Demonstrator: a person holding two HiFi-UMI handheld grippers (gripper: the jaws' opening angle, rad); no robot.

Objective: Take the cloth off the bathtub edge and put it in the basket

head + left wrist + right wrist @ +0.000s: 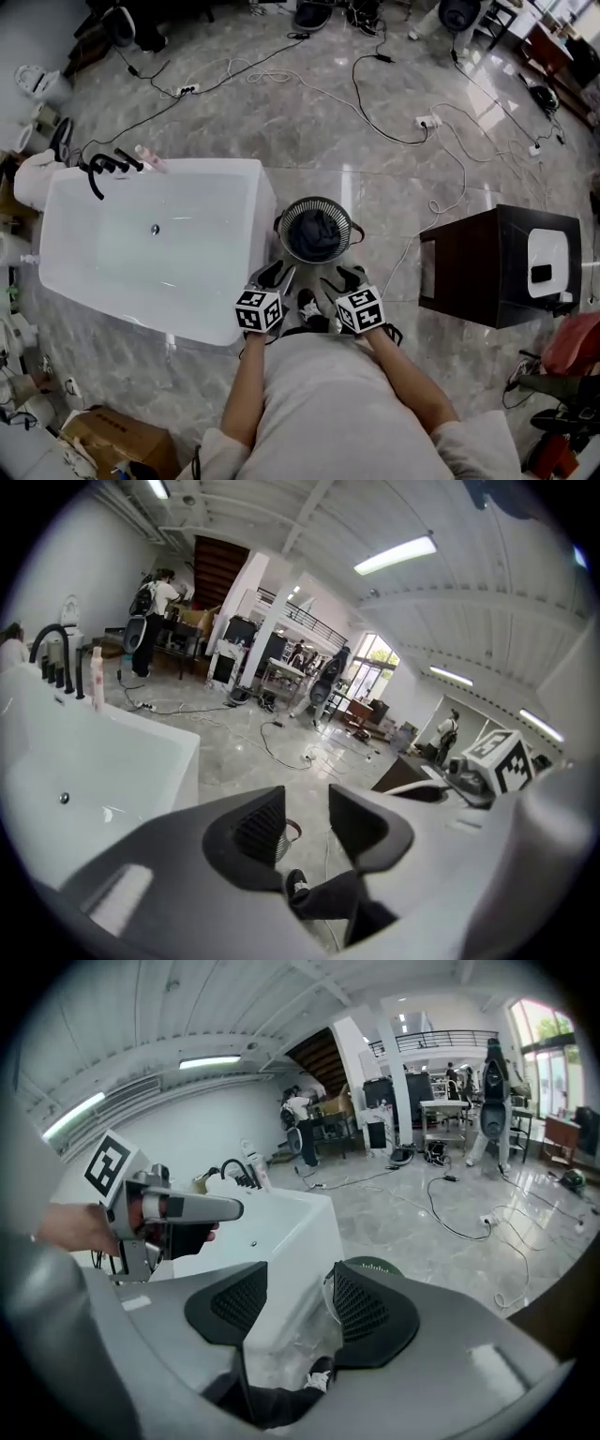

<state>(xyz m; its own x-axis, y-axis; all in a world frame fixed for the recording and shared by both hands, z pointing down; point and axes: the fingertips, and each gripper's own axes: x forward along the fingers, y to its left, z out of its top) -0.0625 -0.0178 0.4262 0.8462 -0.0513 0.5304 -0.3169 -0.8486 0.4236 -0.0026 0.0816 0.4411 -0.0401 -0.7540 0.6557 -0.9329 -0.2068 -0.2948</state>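
Note:
The dark cloth (317,234) lies bunched inside the round wire basket (285,217), which stands on the floor by the right end of the white bathtub (141,248). No cloth shows on the tub's edge. My left gripper (275,275) and right gripper (343,278) hover side by side close to my body, short of the basket. In the left gripper view the jaws (305,803) stand apart with only floor and a bit of basket rim (292,830) between them. The right gripper (300,1283) is also open and empty, with the basket (372,1265) behind its right jaw and the tub (281,1227) ahead.
A black faucet (103,169) and bottles stand at the tub's far left end. A dark cabinet (497,262) stands to the right of the basket. Cables and power strips (427,122) trail over the marble floor. A cardboard box (117,436) sits at lower left.

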